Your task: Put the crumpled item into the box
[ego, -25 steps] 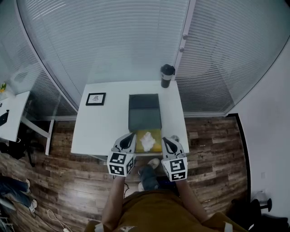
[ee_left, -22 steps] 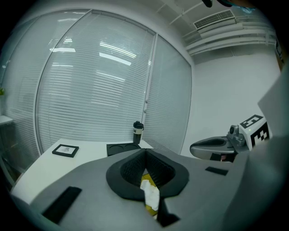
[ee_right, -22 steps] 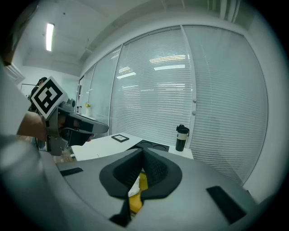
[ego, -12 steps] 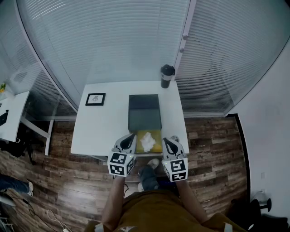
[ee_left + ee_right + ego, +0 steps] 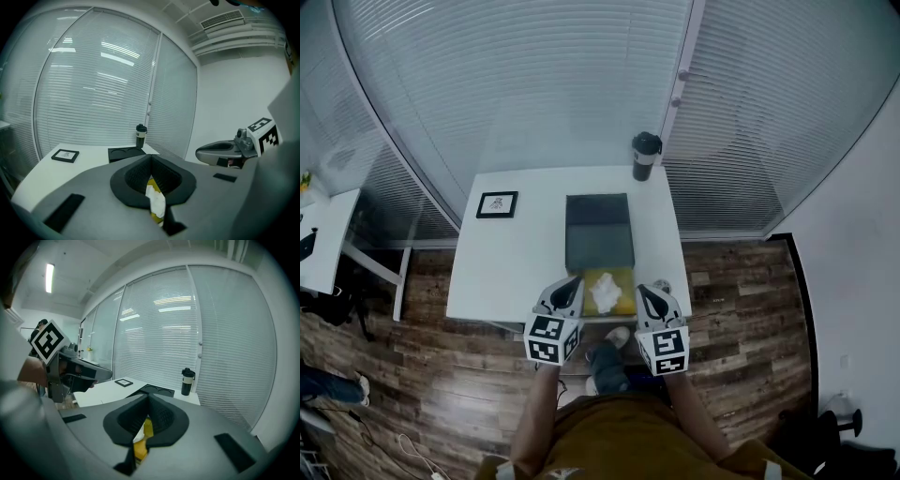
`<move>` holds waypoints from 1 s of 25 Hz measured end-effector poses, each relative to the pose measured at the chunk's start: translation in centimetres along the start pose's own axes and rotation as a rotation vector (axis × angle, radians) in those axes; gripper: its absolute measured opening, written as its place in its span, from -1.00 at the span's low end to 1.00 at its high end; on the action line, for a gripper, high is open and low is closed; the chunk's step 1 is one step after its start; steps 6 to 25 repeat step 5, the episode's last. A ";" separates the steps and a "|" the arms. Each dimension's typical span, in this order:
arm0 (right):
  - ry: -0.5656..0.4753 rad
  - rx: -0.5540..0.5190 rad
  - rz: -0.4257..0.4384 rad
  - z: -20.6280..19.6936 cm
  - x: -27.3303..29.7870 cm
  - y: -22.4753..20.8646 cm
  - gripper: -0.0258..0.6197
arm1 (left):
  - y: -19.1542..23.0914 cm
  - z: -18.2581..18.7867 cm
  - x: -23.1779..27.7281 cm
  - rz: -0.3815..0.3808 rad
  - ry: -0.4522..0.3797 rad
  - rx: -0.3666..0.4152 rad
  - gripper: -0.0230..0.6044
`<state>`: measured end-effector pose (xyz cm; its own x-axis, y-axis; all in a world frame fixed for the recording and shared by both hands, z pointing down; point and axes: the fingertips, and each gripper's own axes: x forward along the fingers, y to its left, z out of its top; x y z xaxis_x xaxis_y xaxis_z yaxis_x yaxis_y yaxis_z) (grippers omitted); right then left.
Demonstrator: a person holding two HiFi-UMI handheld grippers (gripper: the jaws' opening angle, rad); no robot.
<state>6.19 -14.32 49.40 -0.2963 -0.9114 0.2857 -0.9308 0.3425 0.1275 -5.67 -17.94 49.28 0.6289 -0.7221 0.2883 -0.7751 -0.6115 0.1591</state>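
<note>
A white crumpled item (image 5: 605,293) lies on a yellow pad (image 5: 619,279) at the near edge of the white table (image 5: 511,262). Just beyond them sits a dark grey box (image 5: 598,232). My left gripper (image 5: 571,282) hovers left of the crumpled item, and my right gripper (image 5: 644,292) hovers to its right. Both are shut and empty. In the left gripper view, the crumpled item (image 5: 156,201) shows below the shut left gripper (image 5: 151,158). The right gripper view shows the yellow pad (image 5: 147,427) under the shut right gripper (image 5: 148,397).
A framed picture (image 5: 498,204) lies on the table's left part. A black tumbler (image 5: 645,157) stands at the far right corner. Window blinds rise behind the table. Wooden floor surrounds it, and another desk (image 5: 321,239) stands at the left.
</note>
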 end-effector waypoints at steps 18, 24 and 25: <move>-0.003 -0.002 0.001 0.4 0.1 0.0 -0.89 | 0.0 0.0 0.1 -0.002 0.004 -0.004 -0.85; -0.003 -0.002 0.001 0.4 0.1 0.0 -0.89 | 0.0 0.0 0.1 -0.002 0.004 -0.004 -0.85; -0.003 -0.002 0.001 0.4 0.1 0.0 -0.89 | 0.0 0.0 0.1 -0.002 0.004 -0.004 -0.85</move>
